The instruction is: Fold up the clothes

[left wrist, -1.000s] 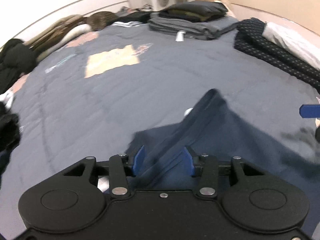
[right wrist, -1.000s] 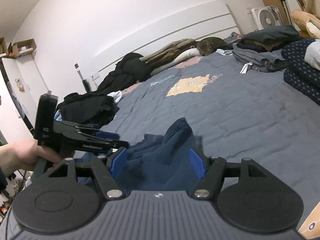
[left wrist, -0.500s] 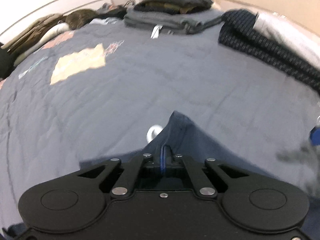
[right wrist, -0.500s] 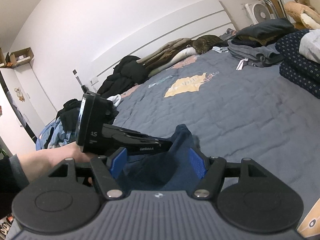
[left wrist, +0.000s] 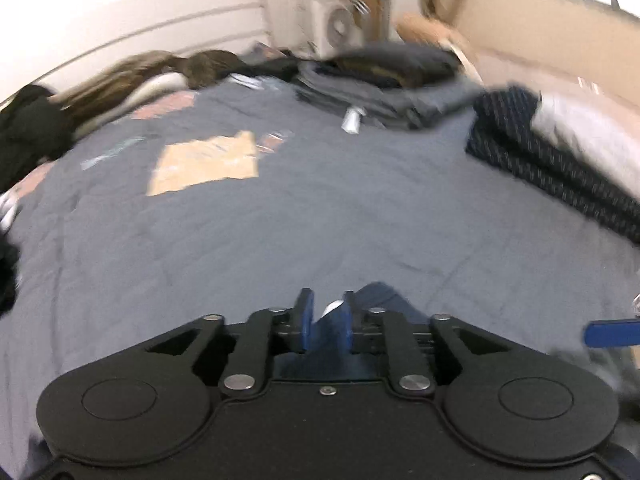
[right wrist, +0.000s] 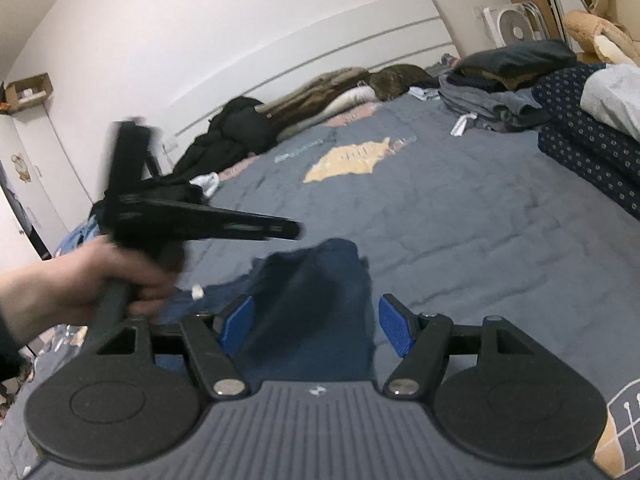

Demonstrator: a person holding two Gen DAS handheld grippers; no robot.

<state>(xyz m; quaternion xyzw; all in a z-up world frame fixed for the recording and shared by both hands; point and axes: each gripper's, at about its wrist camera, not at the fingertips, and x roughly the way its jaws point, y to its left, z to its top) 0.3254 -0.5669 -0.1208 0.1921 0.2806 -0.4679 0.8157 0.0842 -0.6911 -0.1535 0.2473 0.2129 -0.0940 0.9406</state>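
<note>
A dark blue garment lies crumpled on the grey bedspread at the near edge of the bed, directly in front of both grippers. The right gripper sits low over it with its two blue pads spread wide; the cloth runs up between them, but neither pad presses on it, so this gripper holds nothing. The left gripper, gripped by a hand at the left of the right wrist view, hangs above the left part of the garment. Its jaws are opening, and a fold of the blue cloth with a small white tag sits between the pads in the left wrist view; the picture is blurred, and I cannot tell whether the pads touch the fabric. The tip of the garment pokes out just beyond the left gripper's fingers. Counted: one blue garment being worked on, two grippers, one visible hand. Further up the bed there is one stack of folded grey and black clothes, one dotted navy blanket at the right, one heap of black clothes near the headboard, and one fan against the wall.
</note>
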